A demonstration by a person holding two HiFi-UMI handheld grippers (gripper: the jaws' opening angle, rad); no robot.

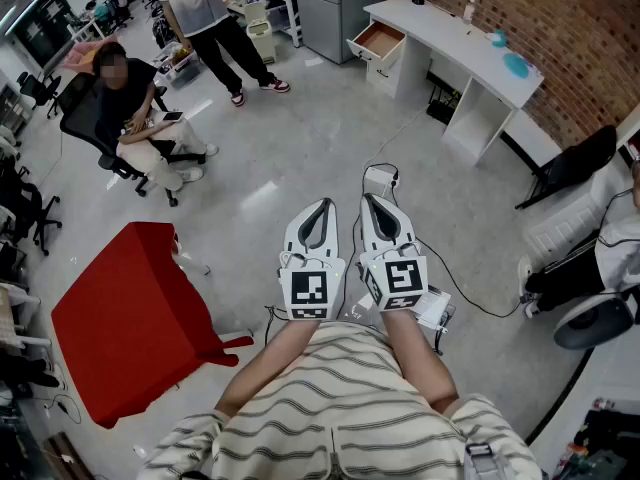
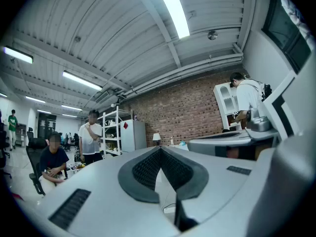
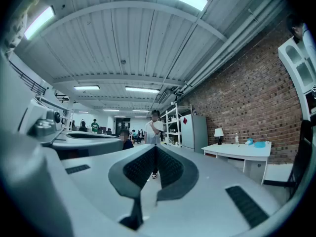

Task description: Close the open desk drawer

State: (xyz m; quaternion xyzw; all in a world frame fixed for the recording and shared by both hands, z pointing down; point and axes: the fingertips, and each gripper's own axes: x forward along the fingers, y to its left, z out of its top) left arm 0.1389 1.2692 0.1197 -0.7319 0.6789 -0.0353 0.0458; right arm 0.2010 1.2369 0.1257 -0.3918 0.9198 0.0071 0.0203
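A white desk [image 1: 470, 53] stands against the brick wall at the far right. Its top drawer [image 1: 378, 40] on the left end is pulled out, showing a brown inside. My two grippers are held side by side in front of my chest, far from the desk, both pointing level toward it. The left gripper [image 1: 321, 206] is shut with nothing between its fingers, its tips meeting in the left gripper view [image 2: 159, 150]. Beside it, the right gripper [image 1: 371, 200] is shut and empty too. The right gripper view shows its closed tips [image 3: 154, 147] and the desk [image 3: 241, 151] to the right.
A red-covered table [image 1: 130, 318] stands at my left. A person sits in an office chair [image 1: 125, 108] and another stands [image 1: 205, 13] at the back left. A cable and power box [image 1: 380, 178] lie on the floor ahead. A black chair [image 1: 575, 163] is beside the desk.
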